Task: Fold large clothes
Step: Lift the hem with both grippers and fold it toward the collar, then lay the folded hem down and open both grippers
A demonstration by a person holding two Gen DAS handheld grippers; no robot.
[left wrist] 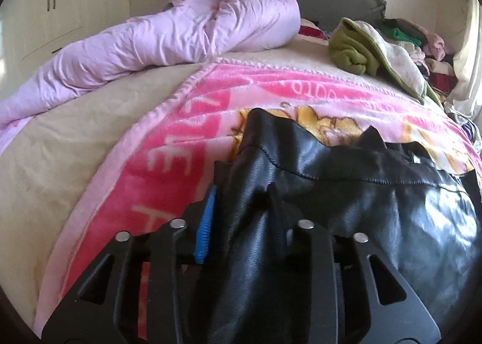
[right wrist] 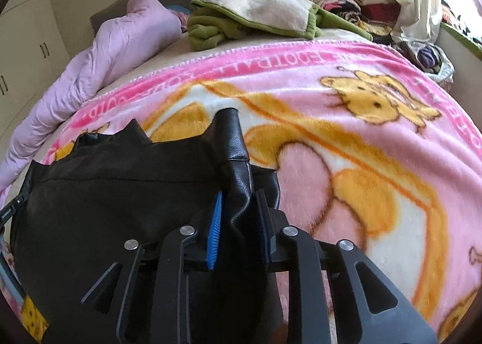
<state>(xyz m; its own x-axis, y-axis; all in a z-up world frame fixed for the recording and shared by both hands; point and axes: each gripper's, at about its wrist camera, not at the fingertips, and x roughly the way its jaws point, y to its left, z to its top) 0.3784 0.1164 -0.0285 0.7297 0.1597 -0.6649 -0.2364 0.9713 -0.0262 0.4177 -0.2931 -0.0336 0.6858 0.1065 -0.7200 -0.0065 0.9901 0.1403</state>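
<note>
Though it is dark and glossy like leather, the black jacket (left wrist: 346, 193) shows a stitched seam across its upper part and a jagged, peaked top edge; in the right wrist view the jacket (right wrist: 120, 193) looks duller and brown-black, with a small tab at its left edge. It lies spread on a pink blanket (left wrist: 168, 121) printed with yellow cartoon figures, which covers the bed.

One bunched fold of the jacket runs up between the fingers of the left gripper (left wrist: 241, 208). Its jaws are partly spread; the blue pad (left wrist: 205, 229) on the left stands clear of the leather with a gap showing, so they are not pinching it.

Another raised fold stands between the fingers of the right gripper (right wrist: 239, 208). The blue pad (right wrist: 215, 232) lies against the fold on one side and the other finger sits close on the opposite side; whether they press on it I cannot tell.

Farther back lie a lilac duvet (left wrist: 168, 34) and a green throw (right wrist: 241, 19).
</note>
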